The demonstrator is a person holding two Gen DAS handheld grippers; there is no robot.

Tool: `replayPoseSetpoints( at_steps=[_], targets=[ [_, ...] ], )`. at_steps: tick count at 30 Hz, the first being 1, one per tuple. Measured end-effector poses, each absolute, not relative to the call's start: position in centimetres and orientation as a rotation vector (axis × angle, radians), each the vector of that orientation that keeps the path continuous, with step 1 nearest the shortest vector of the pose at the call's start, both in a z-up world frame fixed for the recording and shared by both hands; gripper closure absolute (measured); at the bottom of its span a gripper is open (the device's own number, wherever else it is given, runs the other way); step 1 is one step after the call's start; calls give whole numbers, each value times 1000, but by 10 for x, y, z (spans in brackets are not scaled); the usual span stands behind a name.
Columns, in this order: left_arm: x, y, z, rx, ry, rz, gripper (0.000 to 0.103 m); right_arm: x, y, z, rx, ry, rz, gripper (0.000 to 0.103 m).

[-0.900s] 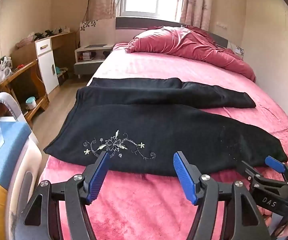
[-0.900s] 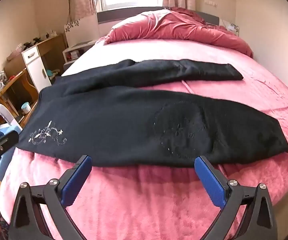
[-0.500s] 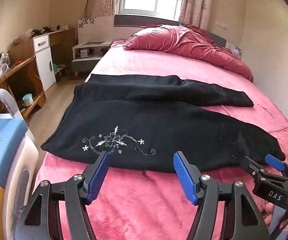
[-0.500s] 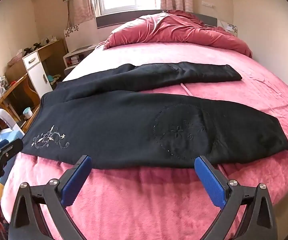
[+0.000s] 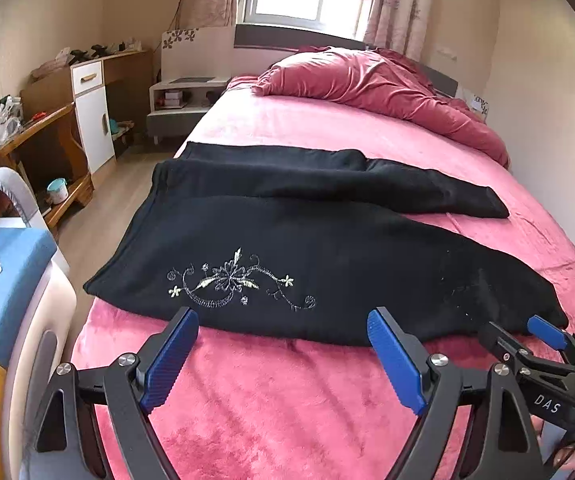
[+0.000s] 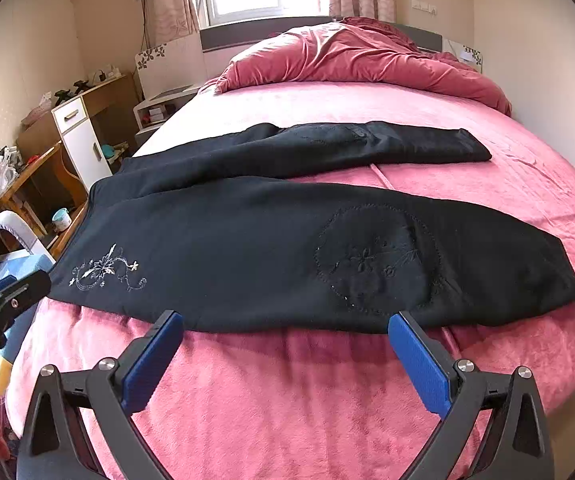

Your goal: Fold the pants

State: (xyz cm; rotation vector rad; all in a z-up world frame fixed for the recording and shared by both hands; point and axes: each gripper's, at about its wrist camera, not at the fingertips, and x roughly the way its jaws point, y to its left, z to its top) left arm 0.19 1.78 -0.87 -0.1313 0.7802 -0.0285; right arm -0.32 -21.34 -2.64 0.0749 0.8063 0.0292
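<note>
Black pants point(image 5: 327, 248) lie spread across the pink bed point(image 5: 287, 400), waistband at the left edge, both legs running right. White flower embroidery point(image 5: 235, 280) marks the near hip. In the right wrist view the pants point(image 6: 287, 240) show the same way, with dark embroidery point(image 6: 375, 264) on the near leg. My left gripper point(image 5: 283, 332) is open and empty, just short of the near hem by the hip. My right gripper point(image 6: 287, 334) is open and empty, just short of the near leg's edge. The right gripper also shows in the left wrist view point(image 5: 543, 336).
A rumpled pink duvet point(image 5: 375, 88) lies at the head of the bed. A wall runs along the bed's right side. On the left are a wooden desk point(image 5: 35, 132), a white cabinet point(image 5: 91, 112), a nightstand point(image 5: 183, 100) and a blue-topped appliance point(image 5: 3, 280) near the bed's corner.
Both grippers have drawn back and risen slightly, so the pants sit a little farther off. Both stay open and the pants have not moved.
</note>
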Motion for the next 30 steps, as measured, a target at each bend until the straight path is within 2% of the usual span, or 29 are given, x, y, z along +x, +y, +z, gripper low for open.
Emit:
replayPoseSetpoints(
  at_steps=[30],
  targets=[
    [2, 27, -17, -147, 812, 34, 15, -4, -215, -28, 84, 813, 26, 0]
  ],
)
